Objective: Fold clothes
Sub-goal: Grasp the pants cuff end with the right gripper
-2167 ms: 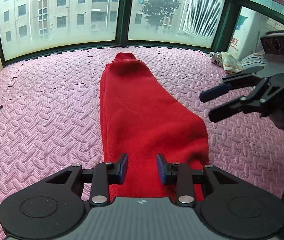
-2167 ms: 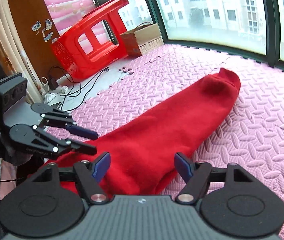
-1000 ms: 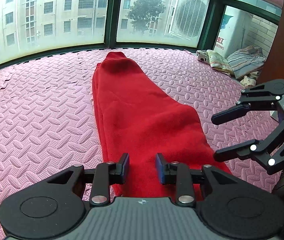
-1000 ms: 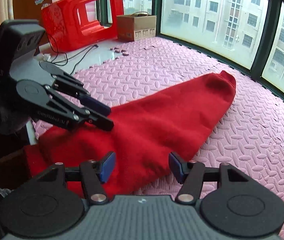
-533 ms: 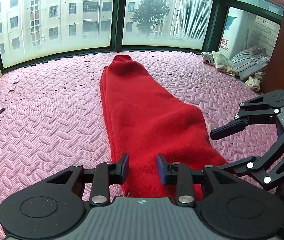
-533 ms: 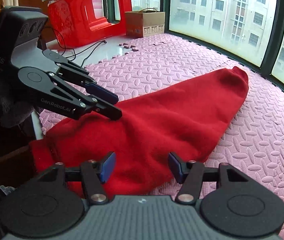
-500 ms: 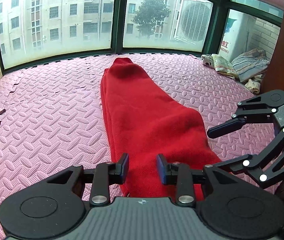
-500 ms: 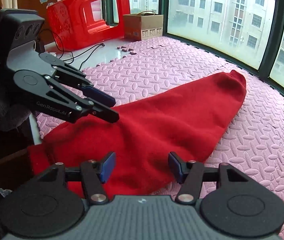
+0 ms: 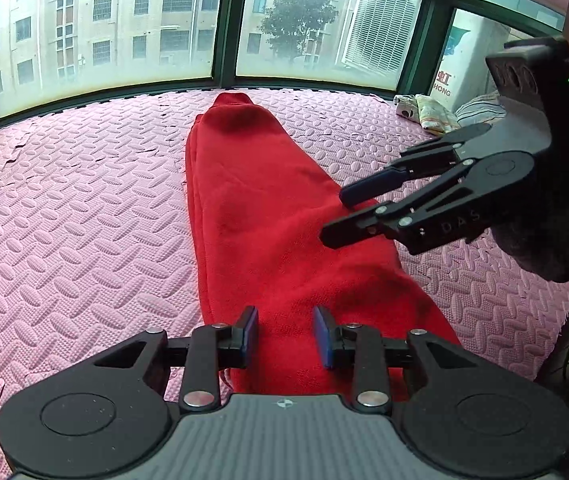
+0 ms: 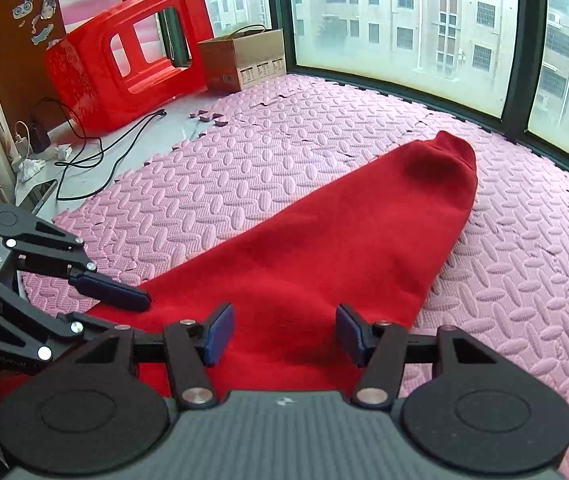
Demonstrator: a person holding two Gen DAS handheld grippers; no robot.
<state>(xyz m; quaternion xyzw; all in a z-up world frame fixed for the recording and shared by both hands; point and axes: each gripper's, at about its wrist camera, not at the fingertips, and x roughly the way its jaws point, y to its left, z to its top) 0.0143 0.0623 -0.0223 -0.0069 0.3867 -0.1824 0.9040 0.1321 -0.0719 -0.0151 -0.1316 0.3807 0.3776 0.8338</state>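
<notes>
The long red fleece garment, folded narrow, lies on the pink foam floor mat, its long axis running away from both claws toward the window. The left claw hovers part-open over the near end, gripping nothing; the right claw, wider and also empty, hangs beside it. Only the right wrist view shows the red plastic stool and cardboard box.

Both grippers showing black linkage arms, silver rivets, blue finger pads; ribbed grey housing; right gripper bearing embossed "DAS" lettering, green indicator glowing on camera block.
</notes>
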